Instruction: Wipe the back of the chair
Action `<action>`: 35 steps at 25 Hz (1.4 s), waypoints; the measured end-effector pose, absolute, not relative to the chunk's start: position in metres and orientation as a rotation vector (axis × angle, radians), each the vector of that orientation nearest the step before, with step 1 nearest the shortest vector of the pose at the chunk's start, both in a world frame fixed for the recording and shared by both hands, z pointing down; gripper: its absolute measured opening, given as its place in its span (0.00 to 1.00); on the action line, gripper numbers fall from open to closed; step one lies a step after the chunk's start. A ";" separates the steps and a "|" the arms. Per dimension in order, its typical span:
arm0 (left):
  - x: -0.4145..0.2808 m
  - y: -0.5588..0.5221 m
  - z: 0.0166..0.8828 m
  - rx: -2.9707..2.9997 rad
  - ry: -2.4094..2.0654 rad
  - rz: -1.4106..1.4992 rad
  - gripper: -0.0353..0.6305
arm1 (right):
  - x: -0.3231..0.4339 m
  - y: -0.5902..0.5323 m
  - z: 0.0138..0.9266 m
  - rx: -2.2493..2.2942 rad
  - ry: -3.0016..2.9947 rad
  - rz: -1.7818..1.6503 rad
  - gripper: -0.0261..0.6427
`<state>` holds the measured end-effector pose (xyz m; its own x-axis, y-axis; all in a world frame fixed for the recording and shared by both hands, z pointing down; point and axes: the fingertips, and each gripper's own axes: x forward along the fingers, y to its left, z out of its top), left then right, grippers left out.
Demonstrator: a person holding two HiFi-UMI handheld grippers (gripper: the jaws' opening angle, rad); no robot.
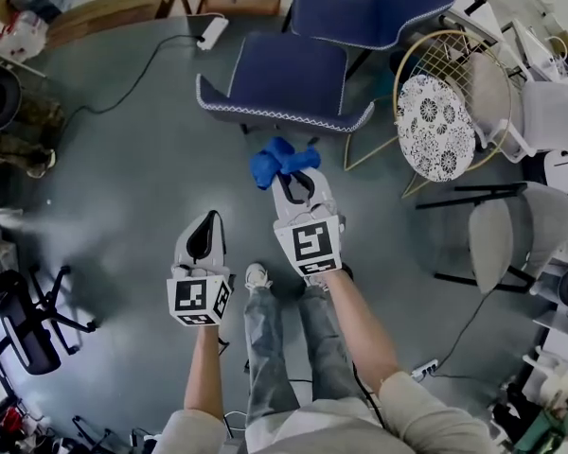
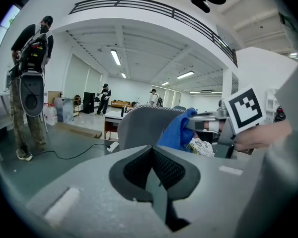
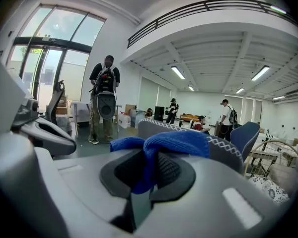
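Note:
A blue cloth (image 1: 280,161) is bunched in my right gripper (image 1: 296,185), which is shut on it just short of the chair. The chair (image 1: 286,81) has a dark blue seat and a backrest edged in white zigzag stitching (image 1: 284,113), with the backrest's top edge nearest me. In the right gripper view the cloth (image 3: 159,148) drapes over the jaws with the chair back (image 3: 224,148) right behind it. My left gripper (image 1: 206,236) hangs lower left, shut and empty. In the left gripper view the chair back (image 2: 144,127) and the cloth (image 2: 177,131) appear ahead.
A second blue chair (image 1: 369,6) stands behind the first. A round wire chair with a patterned cushion (image 1: 435,126) is to the right, grey chairs (image 1: 511,235) further right. A power strip and cable (image 1: 211,32) lie on the floor. People stand in the distance (image 3: 103,98).

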<state>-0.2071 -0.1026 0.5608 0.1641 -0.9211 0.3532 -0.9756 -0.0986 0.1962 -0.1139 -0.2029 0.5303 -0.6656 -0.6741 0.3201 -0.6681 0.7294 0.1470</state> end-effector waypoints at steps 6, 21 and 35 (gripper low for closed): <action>-0.206 -0.091 0.574 2.055 -1.785 0.222 0.06 | -0.160 -0.223 0.557 0.933 -2.542 -0.042 0.09; -0.201 -0.091 0.577 2.061 -1.768 0.237 0.06 | -0.213 -0.246 0.577 0.778 -2.469 -0.168 0.09; -0.156 -0.104 0.576 2.113 -1.696 0.232 0.06 | -0.109 -0.251 0.564 0.934 -2.395 -0.193 0.09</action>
